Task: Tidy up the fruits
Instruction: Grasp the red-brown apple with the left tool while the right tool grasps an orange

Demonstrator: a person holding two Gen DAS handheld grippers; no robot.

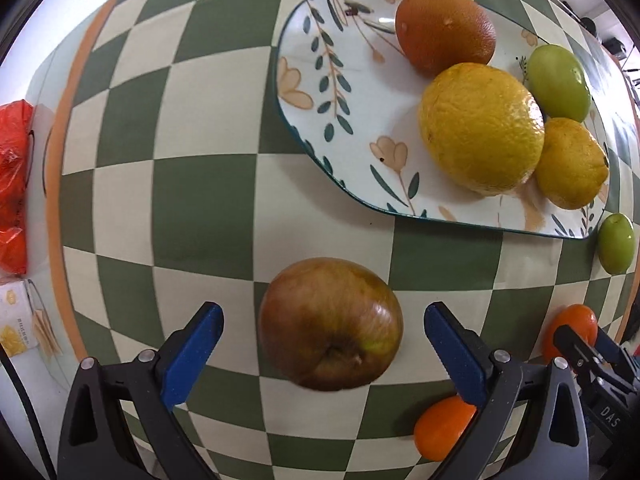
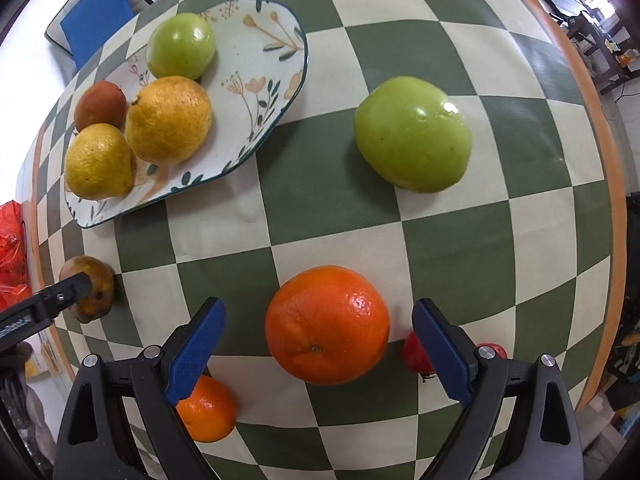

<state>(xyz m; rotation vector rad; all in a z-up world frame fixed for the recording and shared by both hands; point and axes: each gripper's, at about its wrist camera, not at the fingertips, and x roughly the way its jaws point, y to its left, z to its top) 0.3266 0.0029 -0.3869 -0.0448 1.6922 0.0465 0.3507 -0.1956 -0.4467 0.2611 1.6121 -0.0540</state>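
fruits, split between plate and cloth. plate [image 1: 304, 80] with leaf and flower print, on green-and-cream checked tablecloth [image 1: 200, 208]. on plate: dark orange fruit [image 1: 446, 28] at far side, big yellow citrus [image 1: 482, 128] touching it, smaller yellow citrus [image 1: 572, 162] pressed against the big one, green fruit [image 1: 558, 80] behind both. second small green fruit [image 1: 616, 242] off the plate, just beside its rim, on cloth.

left gripper [image 1: 324, 344] pointing straight down, jaws spread wide, blue pads either side of brownish apple [image 1: 330, 322]. clear gap between each pad and apple, no contact. apple sitting on cloth, stem end toward camera. small orange [image 1: 442, 426] near right-hand finger, partly hidden behind it. another orange [image 1: 570, 330] further right, other gripper's black finger in front of it.

right gripper [image 2: 320, 344] also pointing down, jaws spread wide around large orange [image 2: 326, 324], pads not touching it. orange resting on cloth. smaller orange [image 2: 206, 408] half hidden under left-hand pad. red fruit [image 2: 416, 354] mostly hidden behind right-hand pad, kind unclear. big green apple [image 2: 412, 134] on cloth further out, well apart from plate.

off table edge: red plastic bag [image 1: 14, 188] at left, blue chair seat [image 2: 96, 16] beyond plate.
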